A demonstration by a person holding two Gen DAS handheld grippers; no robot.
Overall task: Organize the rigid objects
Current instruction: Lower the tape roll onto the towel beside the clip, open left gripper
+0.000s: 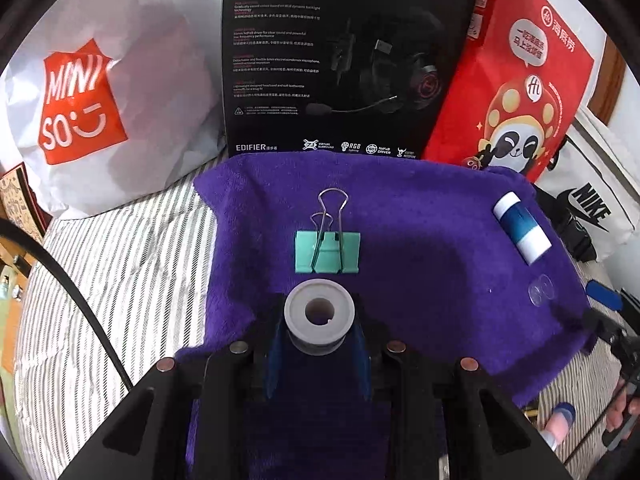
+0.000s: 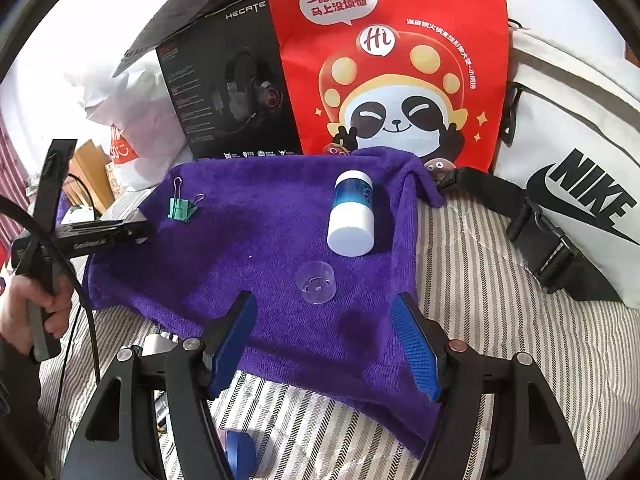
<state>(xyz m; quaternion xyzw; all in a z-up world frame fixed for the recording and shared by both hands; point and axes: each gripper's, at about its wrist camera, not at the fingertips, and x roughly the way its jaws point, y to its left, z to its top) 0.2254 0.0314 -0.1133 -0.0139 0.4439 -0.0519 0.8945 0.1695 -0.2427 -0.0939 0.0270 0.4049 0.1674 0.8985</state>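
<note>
Right wrist: open purple towel (image 2: 256, 248) centre.

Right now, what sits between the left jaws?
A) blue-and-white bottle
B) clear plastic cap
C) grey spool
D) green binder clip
C. In the left wrist view the left gripper is shut on the grey spool; the green binder clip lies just beyond it on the purple towel, free.

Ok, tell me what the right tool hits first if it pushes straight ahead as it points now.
Probably the clear plastic cup on the purple towel, just ahead of the open right tool. Beyond it lies the blue and white bottle; depth is uncertain.
</note>
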